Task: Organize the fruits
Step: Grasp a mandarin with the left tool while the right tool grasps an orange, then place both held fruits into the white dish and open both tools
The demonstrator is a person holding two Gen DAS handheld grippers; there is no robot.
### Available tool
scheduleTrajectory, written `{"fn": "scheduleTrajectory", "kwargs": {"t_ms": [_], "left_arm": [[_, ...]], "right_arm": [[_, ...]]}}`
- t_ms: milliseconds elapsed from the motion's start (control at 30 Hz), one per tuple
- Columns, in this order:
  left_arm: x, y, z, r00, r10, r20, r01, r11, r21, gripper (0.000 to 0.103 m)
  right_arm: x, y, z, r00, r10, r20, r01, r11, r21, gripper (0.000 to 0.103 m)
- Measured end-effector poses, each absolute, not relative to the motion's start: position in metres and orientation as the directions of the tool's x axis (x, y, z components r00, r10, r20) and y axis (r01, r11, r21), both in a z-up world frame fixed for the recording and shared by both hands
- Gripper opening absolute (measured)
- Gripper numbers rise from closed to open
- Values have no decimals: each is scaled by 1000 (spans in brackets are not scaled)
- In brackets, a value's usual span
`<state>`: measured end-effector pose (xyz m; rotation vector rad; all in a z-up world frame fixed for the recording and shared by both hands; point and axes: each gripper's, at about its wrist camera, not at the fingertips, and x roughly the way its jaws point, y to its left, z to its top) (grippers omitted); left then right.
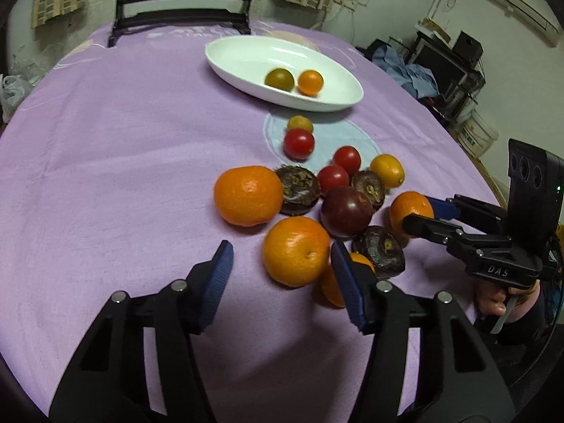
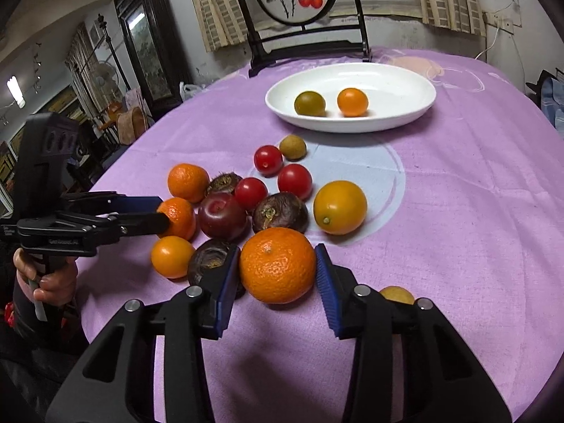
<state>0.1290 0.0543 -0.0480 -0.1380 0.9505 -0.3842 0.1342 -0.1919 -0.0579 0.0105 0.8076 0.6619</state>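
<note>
Landmark: white dish [image 2: 405, 120] on the purple-clothed worktop [image 2: 458, 229], two small fruits [image 2: 352, 102] inside.
Fruit pile [image 2: 294, 181]: loose, just short of the dish.
Right gripper [image 2: 276, 271]: narrow, both pads against a large mandarin [image 2: 278, 264], well clear of the dish.
Left gripper [image 1: 282, 257]: half-wide, straddling another mandarin [image 1: 296, 252], well clear of the dish; one pad touching, the other apart.

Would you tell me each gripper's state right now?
Left gripper: open, left-side mandarin between its jaws, ungripped.
Right gripper: shut on right-side mandarin.
</note>
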Motion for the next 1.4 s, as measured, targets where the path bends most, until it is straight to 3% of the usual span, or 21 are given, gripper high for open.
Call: {"fn": "scheduleTrajectory", "kwargs": {"t_ms": [400,800,1000,1233,1400], "left_arm": [[154,64,-59,392,-477,-787,226,879,-420,52],[125,40,-56,542,-313,-779,82,943,-322,44],[125,49,-44,585,-330,-741,7,916,-402,43],[195,40,35,726,-276,-630,111,951,-288,43],[299,27,48,696,-306,-649,161,948,-274,43]], "right_arm": [[142,-204,-56,545,542,-640,-473,829,298,43],[146,-204,-43,411,673,-615,-630,698,342,43],[204,-222,3,419,704,-573,-669,666,329,43],[297,-220,32,535,638,-554,-608,746,273,43],[364,-201,1,539,509,-671,-514,830,217,43]]}}
